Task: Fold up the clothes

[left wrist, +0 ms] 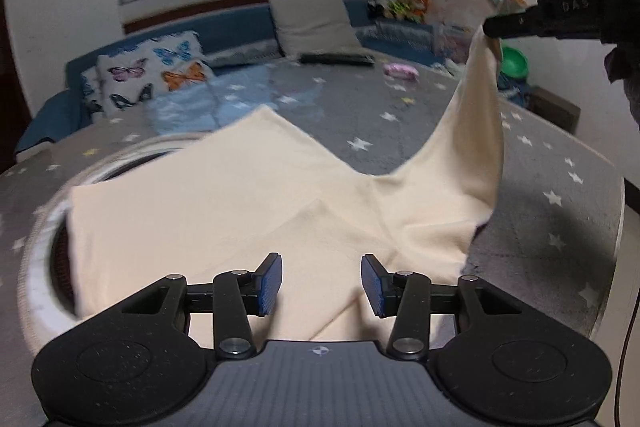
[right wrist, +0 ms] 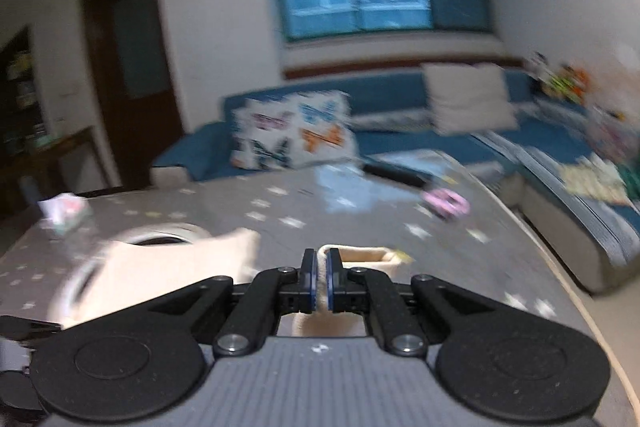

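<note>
A cream garment (left wrist: pixel 224 203) lies spread over the grey star-patterned table, partly draped over a white round basket (left wrist: pixel 36 267). My left gripper (left wrist: pixel 321 285) is open just above the garment's near part, holding nothing. My right gripper (right wrist: pixel 321 283) is shut on the cream garment (right wrist: pixel 362 255); in the left wrist view it shows at the upper right (left wrist: pixel 496 27), lifting one end of the cloth high off the table. In the right wrist view the rest of the garment (right wrist: pixel 168 271) lies over the basket at lower left.
A pink object (left wrist: pixel 400 70) and a dark flat object (left wrist: pixel 336 59) lie at the table's far side. A blue sofa with a butterfly cushion (left wrist: pixel 152 75) and a white cushion (left wrist: pixel 316 23) stands behind. The table's right edge (left wrist: pixel 616 227) is close. A small box (right wrist: pixel 64 211) sits at far left.
</note>
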Motion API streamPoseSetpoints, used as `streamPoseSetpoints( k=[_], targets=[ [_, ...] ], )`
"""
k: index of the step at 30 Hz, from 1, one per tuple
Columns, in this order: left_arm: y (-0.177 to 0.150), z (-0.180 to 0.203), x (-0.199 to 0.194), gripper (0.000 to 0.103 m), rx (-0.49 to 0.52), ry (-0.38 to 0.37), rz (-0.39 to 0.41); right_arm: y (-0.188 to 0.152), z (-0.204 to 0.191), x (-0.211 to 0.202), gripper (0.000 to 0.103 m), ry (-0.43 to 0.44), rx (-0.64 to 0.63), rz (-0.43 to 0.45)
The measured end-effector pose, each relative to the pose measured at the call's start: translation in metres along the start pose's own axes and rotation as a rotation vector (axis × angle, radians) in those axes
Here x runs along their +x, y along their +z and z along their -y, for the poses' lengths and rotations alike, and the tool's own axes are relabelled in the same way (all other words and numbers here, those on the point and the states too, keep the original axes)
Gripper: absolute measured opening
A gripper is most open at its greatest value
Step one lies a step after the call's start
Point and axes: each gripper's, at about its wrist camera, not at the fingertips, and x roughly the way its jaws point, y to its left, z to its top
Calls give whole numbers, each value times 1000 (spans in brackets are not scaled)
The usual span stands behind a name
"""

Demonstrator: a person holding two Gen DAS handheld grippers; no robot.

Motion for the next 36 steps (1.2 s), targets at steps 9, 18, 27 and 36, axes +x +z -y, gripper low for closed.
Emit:
streamPoseSetpoints(
  k=[9, 18, 27, 36],
  targets=[
    [-39, -68, -68, 50, -134, 161, 63, 18, -135, 18, 4, 271, -203, -9],
    [-73, -107, -99, 51, -244, 238, 62, -25, -218, 42, 5, 424, -348, -145],
    [-73, -110, -106, 51, -255, 235, 82, -52, -228, 45, 11, 442, -445, -245],
    [-49, -82, -74, 44, -198, 146, 79, -73, -146, 54, 11, 262, -399, -352]
  ],
)
